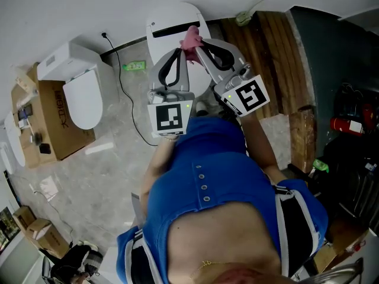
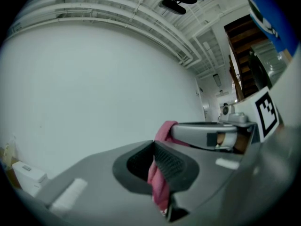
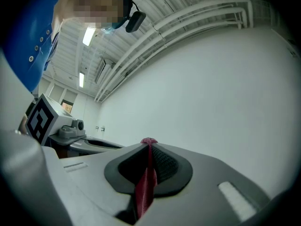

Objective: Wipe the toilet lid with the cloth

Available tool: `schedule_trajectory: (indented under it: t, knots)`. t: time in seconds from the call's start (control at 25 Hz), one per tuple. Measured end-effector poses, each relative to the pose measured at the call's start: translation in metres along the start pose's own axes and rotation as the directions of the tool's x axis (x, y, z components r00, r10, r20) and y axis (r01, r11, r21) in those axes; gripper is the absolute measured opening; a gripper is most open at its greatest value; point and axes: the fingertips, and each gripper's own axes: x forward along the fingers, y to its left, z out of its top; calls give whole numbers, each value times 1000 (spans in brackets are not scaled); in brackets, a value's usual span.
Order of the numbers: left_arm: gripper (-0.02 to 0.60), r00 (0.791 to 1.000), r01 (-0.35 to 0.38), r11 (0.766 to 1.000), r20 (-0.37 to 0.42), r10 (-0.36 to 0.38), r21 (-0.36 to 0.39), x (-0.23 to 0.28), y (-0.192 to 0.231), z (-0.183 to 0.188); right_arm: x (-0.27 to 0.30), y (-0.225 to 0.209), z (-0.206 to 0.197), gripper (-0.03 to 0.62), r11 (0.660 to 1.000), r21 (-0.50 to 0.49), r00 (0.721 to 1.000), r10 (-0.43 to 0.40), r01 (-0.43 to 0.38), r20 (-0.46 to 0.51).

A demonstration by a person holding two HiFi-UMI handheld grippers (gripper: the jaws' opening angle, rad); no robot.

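Cloth (image 1: 190, 38) is bunched and held above the lid (image 1: 172, 22); contact unclear. Left gripper (image 1: 177, 56) and right gripper (image 1: 204, 48) are both clamped on it, tips close together. Suggest pulling the grippers apart to spread the cloth, lowering it flat, then wiping in even overlapping passes.

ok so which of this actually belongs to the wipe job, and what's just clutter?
In the job:
cloth, clamped in both the left tongs and right tongs
toilet lid

Lying about:
second toilet
cardboard box
small green item
cable
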Motion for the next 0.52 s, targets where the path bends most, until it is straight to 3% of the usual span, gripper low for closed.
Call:
schedule_trajectory:
  t: [0.52]
  knots:
    - [2, 1000, -26, 1000, -14, 26, -7, -11, -10, -3, -14, 6, 0, 17, 1000, 6, 1000, 15, -15, -8]
